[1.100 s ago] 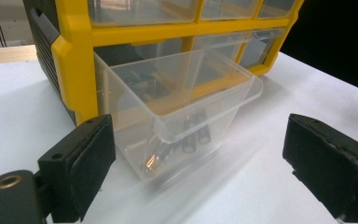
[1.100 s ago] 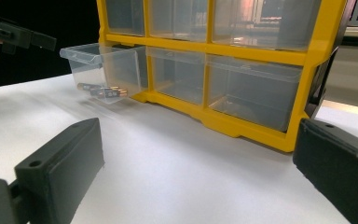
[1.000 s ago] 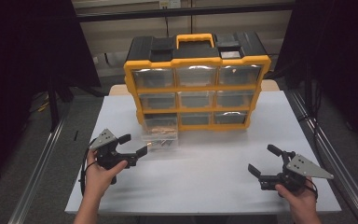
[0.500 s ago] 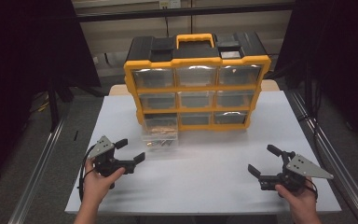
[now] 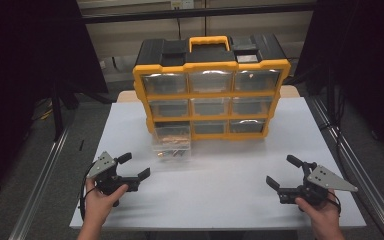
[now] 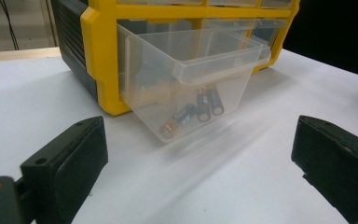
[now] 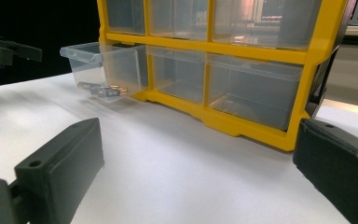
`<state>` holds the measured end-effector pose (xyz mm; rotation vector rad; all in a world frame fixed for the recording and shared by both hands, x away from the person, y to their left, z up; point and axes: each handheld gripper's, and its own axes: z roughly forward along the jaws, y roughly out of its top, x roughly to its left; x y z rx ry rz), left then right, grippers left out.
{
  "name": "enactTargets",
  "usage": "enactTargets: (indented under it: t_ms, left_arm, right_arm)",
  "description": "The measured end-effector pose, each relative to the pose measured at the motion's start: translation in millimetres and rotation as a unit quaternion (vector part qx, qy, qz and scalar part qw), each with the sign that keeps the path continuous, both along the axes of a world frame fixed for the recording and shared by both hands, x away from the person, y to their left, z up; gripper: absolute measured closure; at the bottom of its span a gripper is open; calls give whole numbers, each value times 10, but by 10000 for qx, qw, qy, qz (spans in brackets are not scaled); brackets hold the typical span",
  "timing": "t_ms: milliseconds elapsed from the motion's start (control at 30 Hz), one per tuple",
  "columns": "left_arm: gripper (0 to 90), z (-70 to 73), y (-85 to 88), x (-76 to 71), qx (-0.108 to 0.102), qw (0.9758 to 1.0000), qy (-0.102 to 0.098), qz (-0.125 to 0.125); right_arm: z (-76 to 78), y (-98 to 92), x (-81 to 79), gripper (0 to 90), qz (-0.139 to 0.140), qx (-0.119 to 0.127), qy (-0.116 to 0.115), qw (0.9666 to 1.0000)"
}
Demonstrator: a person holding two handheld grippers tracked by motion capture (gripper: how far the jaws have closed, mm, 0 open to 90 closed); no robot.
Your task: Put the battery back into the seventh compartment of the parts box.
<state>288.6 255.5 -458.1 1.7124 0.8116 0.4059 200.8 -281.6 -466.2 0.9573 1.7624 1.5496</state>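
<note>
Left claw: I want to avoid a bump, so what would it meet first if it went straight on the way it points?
Probably the pulled-out clear drawer holding batteries. The open left claw faces it across bare white table; depth is hard to judge.

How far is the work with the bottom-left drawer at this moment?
Done: the bottom-left drawer is pulled out of the yellow organizer, with batteries lying inside. In hand: nothing; the left gripper has just been opening, with nothing between its jaws, and sits apart from the drawer. The right gripper rests open. Left: probably taking batteries out or closing the drawer.
</note>
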Motion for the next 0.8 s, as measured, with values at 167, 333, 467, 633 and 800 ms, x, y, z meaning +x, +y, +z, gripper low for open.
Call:
enactTargets:
  t_ms: [167, 333, 467, 633, 800]
  left_arm:
    - [37, -10, 62, -31, -55, 9999, -107, 42]
    - [33, -13, 120, -64, 72, 9998, -181, -51]
    - [31, -21, 131, -84, -42, 9998, -218, 3]
    - [26, -30, 151, -100, -90, 9997, -247, 21]
    - [26, -27, 158, -118, -101, 9995, -292, -64]
  right_arm:
    - [1, -1, -2, 14, 7, -9, 9, 10000]
    - [-2, 1, 3, 14, -4, -12, 7, 10000]
    - [0, 4, -2, 14, 32, -20, 19, 10000]
    - [-1, -2, 0, 14, 2, -20, 10, 10000]
    - [0, 4, -2, 14, 25, -24, 19, 10000]
